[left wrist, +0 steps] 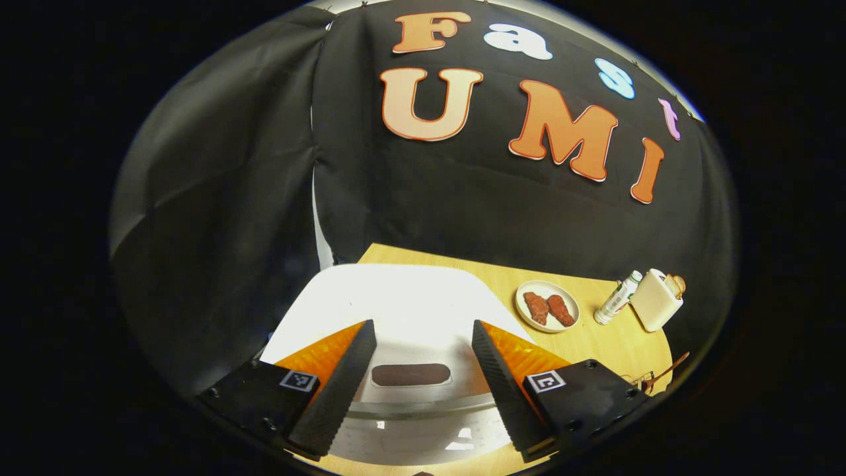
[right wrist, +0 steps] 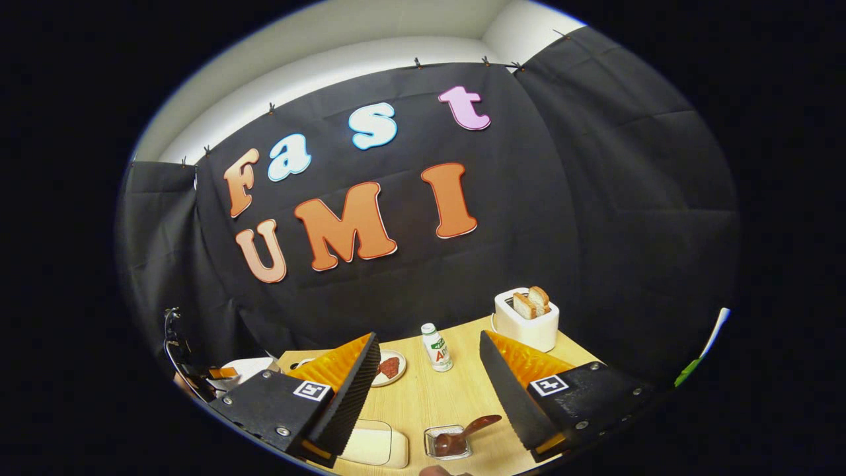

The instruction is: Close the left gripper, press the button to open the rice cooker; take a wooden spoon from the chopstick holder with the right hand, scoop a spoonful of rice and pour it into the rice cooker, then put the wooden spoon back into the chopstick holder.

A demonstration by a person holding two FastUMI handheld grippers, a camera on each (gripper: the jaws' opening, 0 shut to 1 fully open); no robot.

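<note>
The white rice cooker [left wrist: 410, 297] sits right under my left gripper [left wrist: 423, 327], lid down. A dark oval button [left wrist: 410, 375] on its front lies between the two spread fingers, and the gripper is open with nothing in it. Near the right rim of the left gripper view, a wooden spoon [left wrist: 669, 370] sticks out of a wire holder [left wrist: 642, 381]. In the right gripper view, the brown wooden spoon [right wrist: 474, 426] leans in a small square holder [right wrist: 448, 444] just ahead of my right gripper [right wrist: 429, 337], which is open and empty above the table.
On the wooden table [right wrist: 429, 396] stand a plate with reddish-brown food [left wrist: 547, 305], a small white bottle [right wrist: 436, 347] and a white toaster with toast [right wrist: 527, 317]. A white lidded box [right wrist: 373, 446] lies left of the spoon holder. Black cloth walls close in behind.
</note>
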